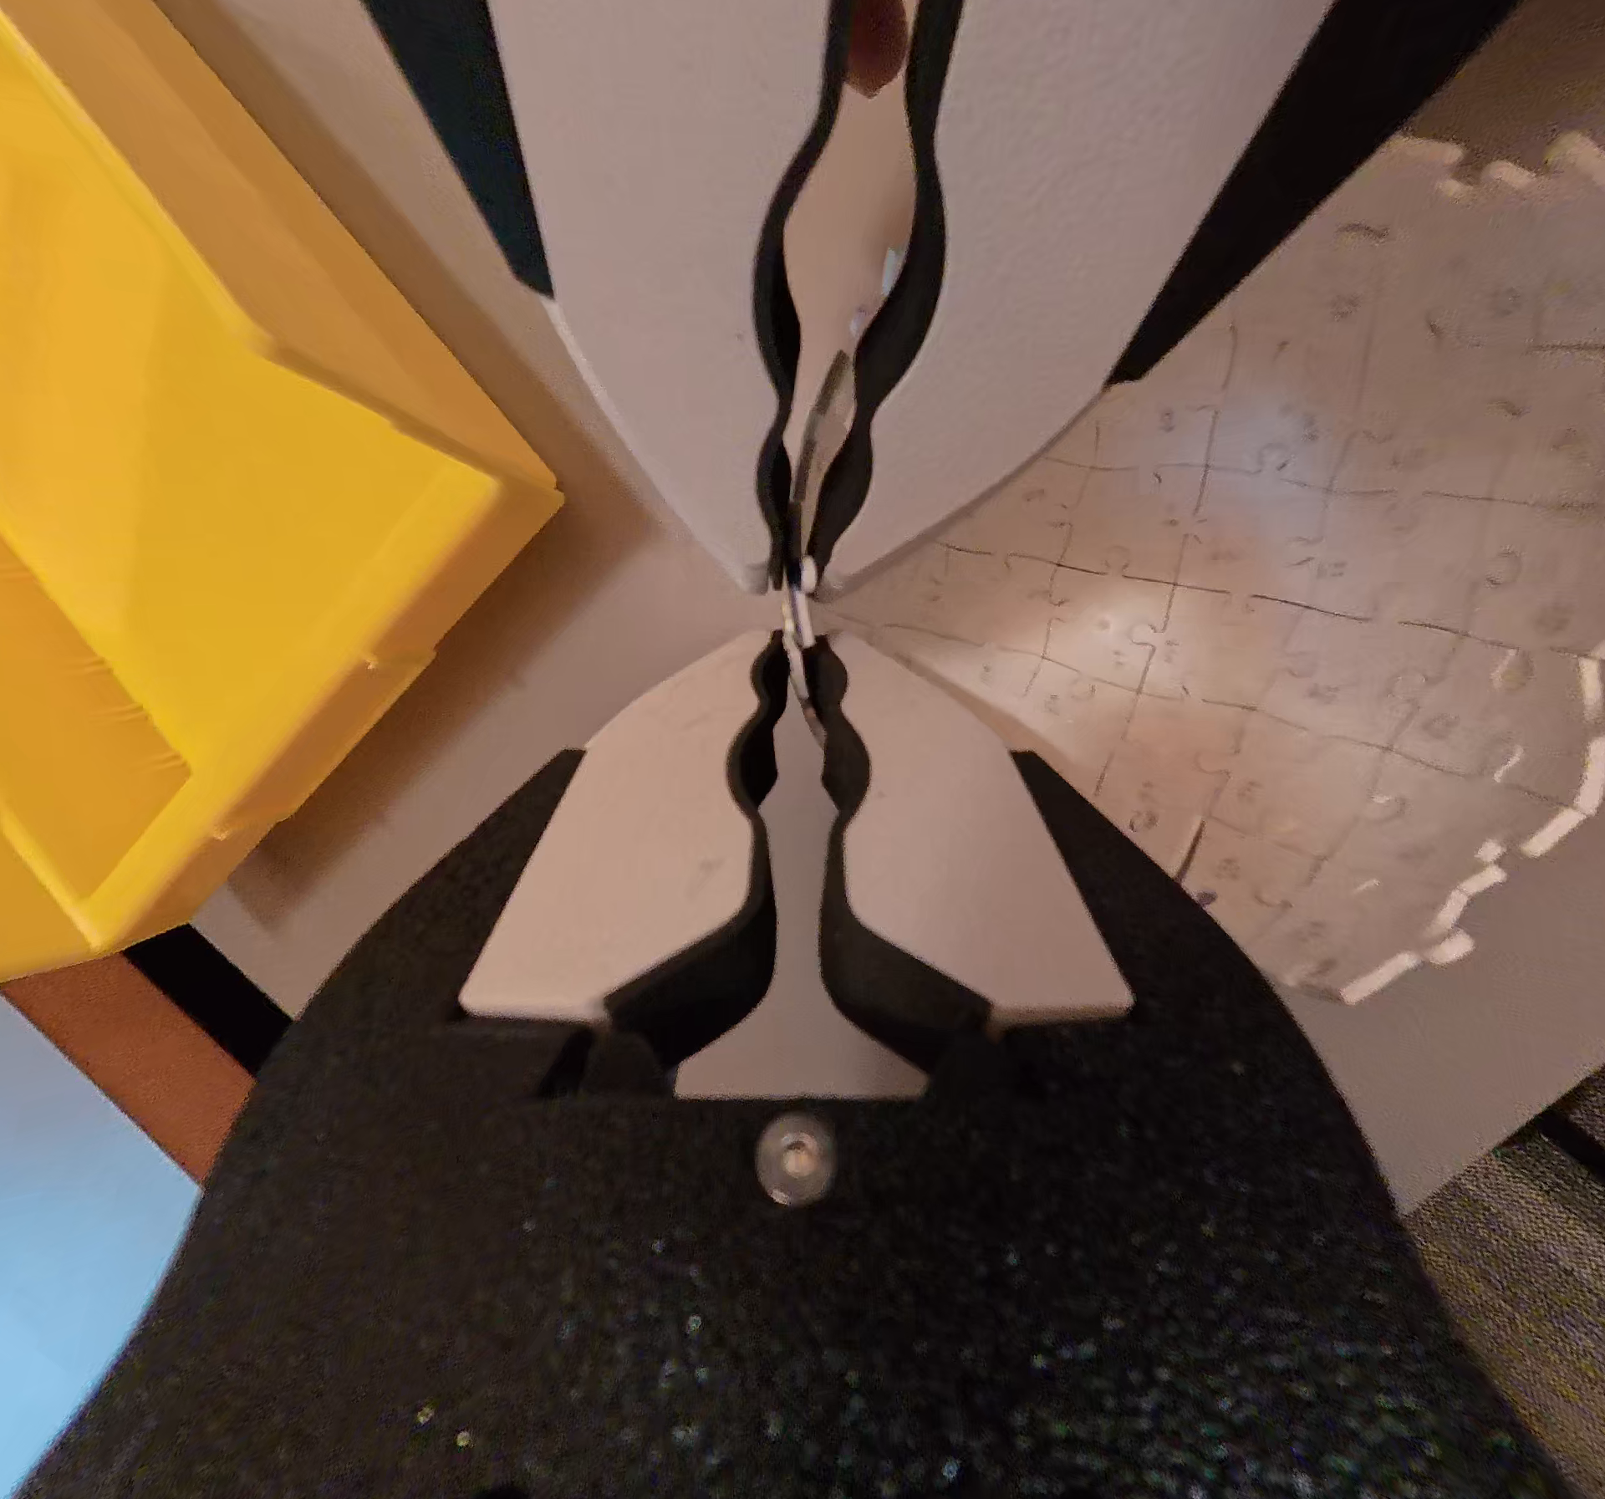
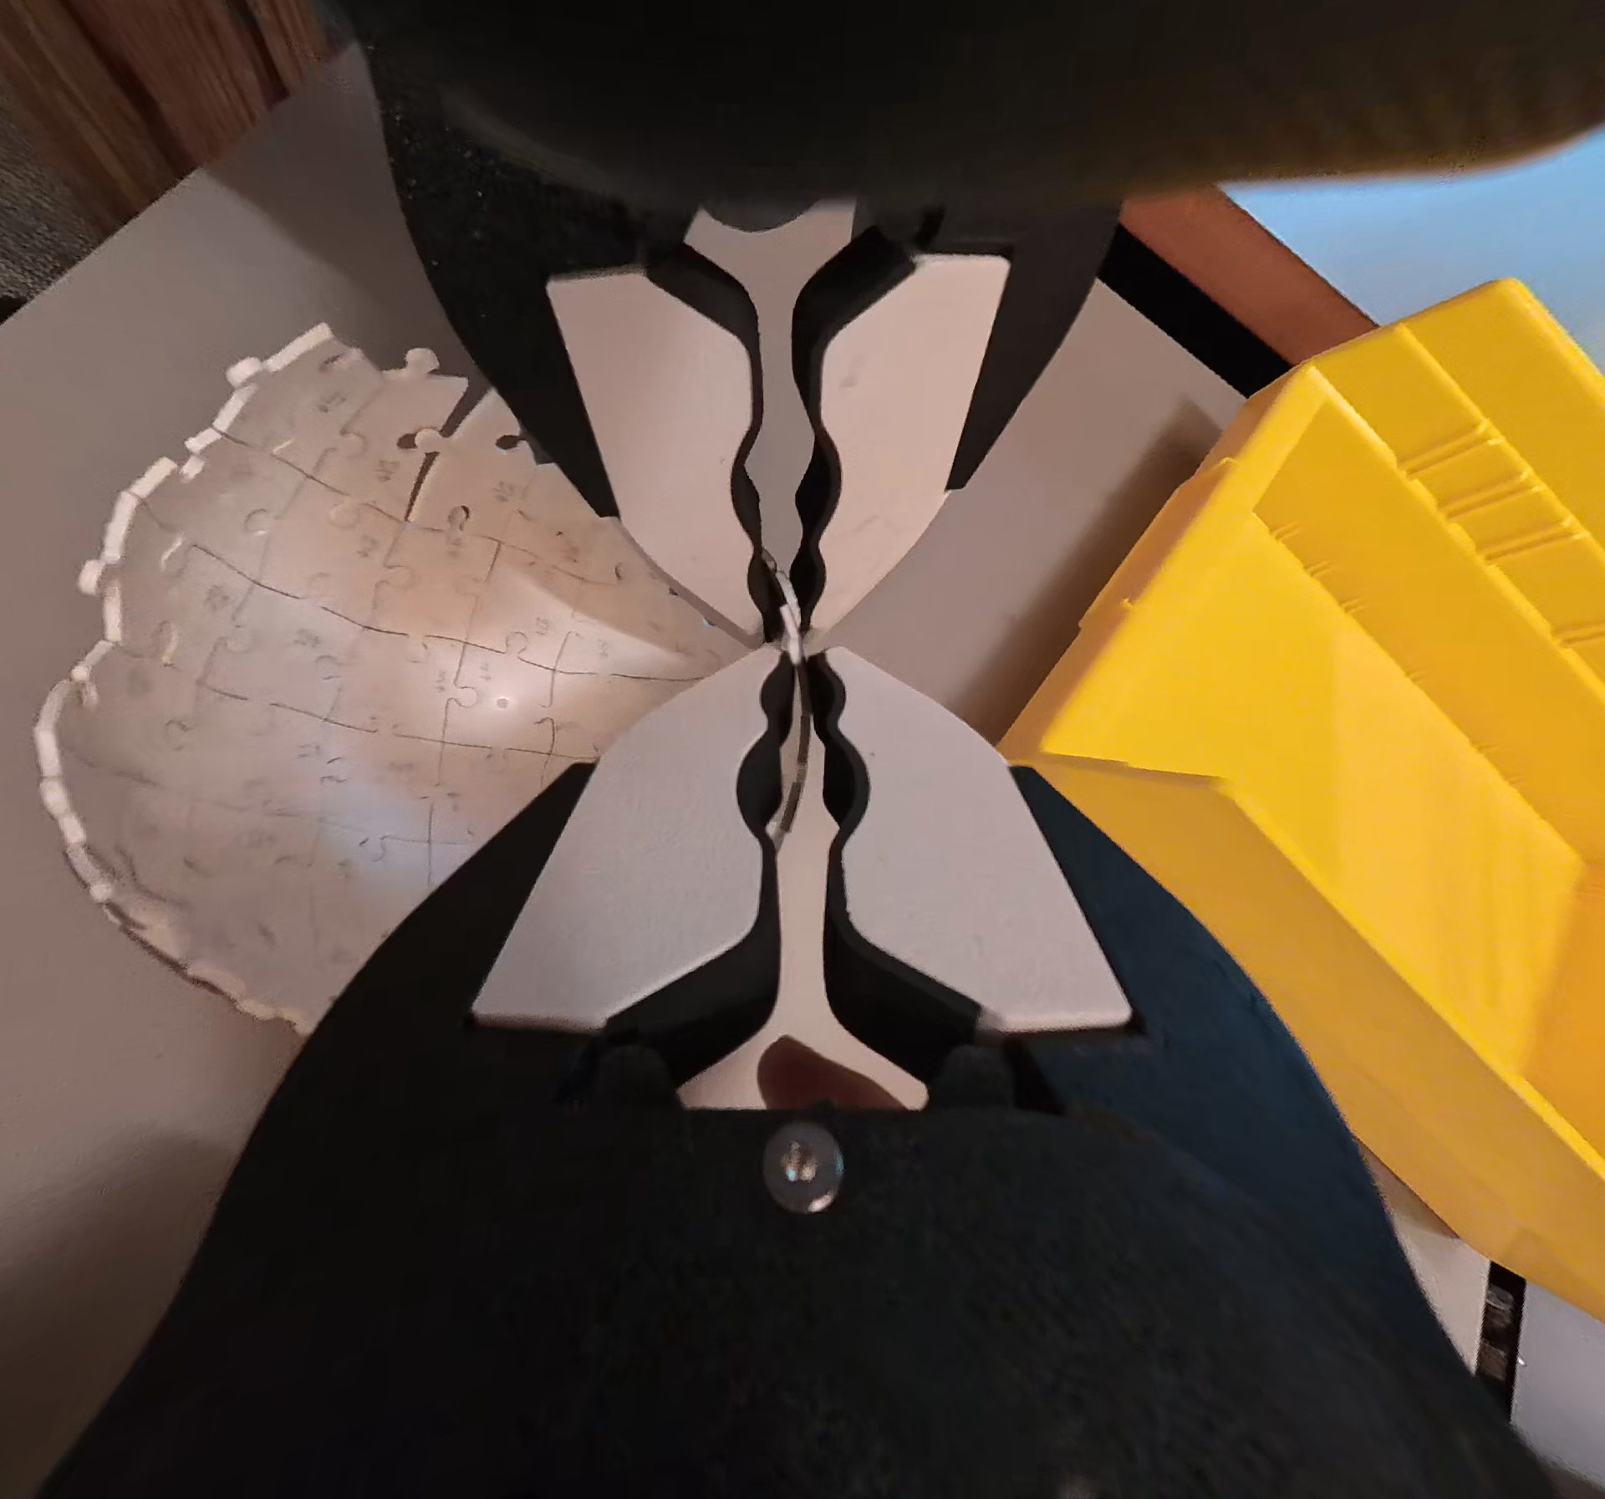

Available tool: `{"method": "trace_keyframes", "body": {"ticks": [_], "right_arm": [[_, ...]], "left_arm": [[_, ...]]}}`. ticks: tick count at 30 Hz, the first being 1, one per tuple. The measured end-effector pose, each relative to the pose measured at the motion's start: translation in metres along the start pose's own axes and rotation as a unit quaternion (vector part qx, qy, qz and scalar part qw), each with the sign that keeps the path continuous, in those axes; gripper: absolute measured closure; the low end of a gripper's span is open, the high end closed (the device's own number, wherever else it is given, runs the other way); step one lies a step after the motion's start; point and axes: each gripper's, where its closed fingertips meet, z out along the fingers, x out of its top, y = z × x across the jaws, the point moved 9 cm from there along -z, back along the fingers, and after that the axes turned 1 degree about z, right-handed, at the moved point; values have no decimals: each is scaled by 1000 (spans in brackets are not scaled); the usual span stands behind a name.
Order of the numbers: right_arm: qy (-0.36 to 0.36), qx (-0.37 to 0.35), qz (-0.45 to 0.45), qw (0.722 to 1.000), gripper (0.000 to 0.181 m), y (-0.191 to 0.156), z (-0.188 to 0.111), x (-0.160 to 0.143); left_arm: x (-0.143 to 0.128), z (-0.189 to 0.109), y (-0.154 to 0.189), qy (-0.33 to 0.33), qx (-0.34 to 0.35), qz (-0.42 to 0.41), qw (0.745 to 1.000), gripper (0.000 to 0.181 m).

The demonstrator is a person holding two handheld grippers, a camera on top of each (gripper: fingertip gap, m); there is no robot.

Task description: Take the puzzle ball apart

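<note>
I am in the separating step: my left gripper (image 1: 795,658) and right gripper (image 2: 790,667), tip to tip, both pinch small joined puzzle pieces (image 2: 789,619) above the table, the puzzle ball (image 2: 287,676) shell lying open beside the yellow bin (image 2: 1303,676), so next I must pull them gently apart.

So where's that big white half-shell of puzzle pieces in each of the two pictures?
Left wrist view: the puzzle shell lies on the right side, hollow side up, on the table.
Right wrist view: the same shell is on the left, partly behind the gripper fingers.
Shared landmark: the yellow bin, left in the left wrist view, right in the right wrist view.
</note>
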Motion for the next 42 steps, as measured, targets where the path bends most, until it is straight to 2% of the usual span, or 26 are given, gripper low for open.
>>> {"method": "trace_keyframes", "body": {"ticks": [12, 42], "right_arm": [[-13, -21, 14, 1000, 178, -2, 3, 0], [-42, -13, 28, 999, 177, 5, 8, 0]], "left_arm": [[-4, 5, -6, 20, -39, -36, 998, 179], [-8, 10, -11, 34, -41, -49, 997, 179]]}}
